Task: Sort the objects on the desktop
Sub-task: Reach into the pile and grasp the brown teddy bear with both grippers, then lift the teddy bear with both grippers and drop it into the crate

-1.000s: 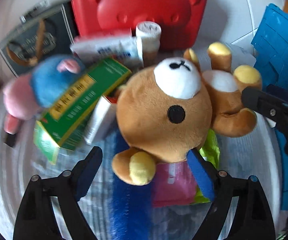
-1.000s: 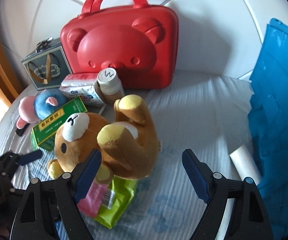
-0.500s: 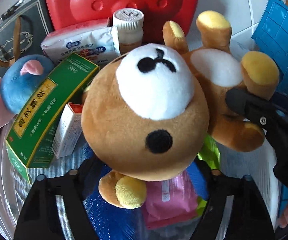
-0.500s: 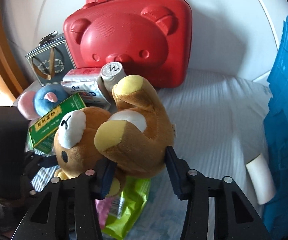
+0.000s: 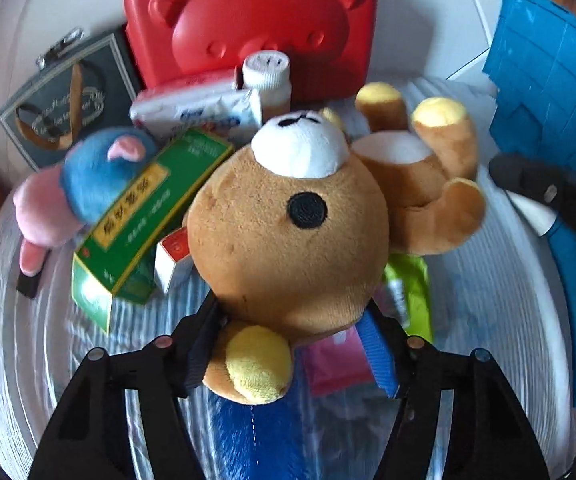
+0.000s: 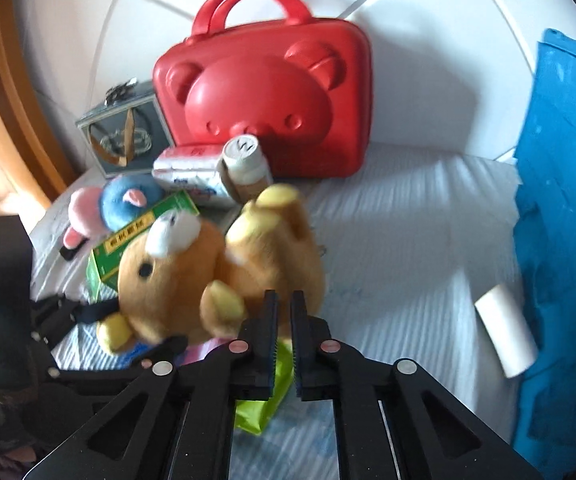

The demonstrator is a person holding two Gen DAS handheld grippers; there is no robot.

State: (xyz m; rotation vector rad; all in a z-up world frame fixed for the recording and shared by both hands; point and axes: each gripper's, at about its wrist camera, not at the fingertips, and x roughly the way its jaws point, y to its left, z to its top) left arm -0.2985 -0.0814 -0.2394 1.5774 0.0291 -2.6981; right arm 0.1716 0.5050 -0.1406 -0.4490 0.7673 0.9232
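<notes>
Both claws meet the brown plush teddy bear (image 5: 288, 240), on its back amid clutter on the white striped cloth (image 6: 408, 232): the left gripper (image 5: 288, 344), just closing, pinches its head, while the right gripper (image 6: 284, 312), just closed, is pressed together at its rump; whether fabric is caught is unclear. Its long axis runs from the head at the left claw to yellow-soled feet raised toward the closed red bear-faced carry case (image 6: 264, 92). Beside that stands a smaller dark latched box (image 6: 122, 140), contents hidden.
</notes>
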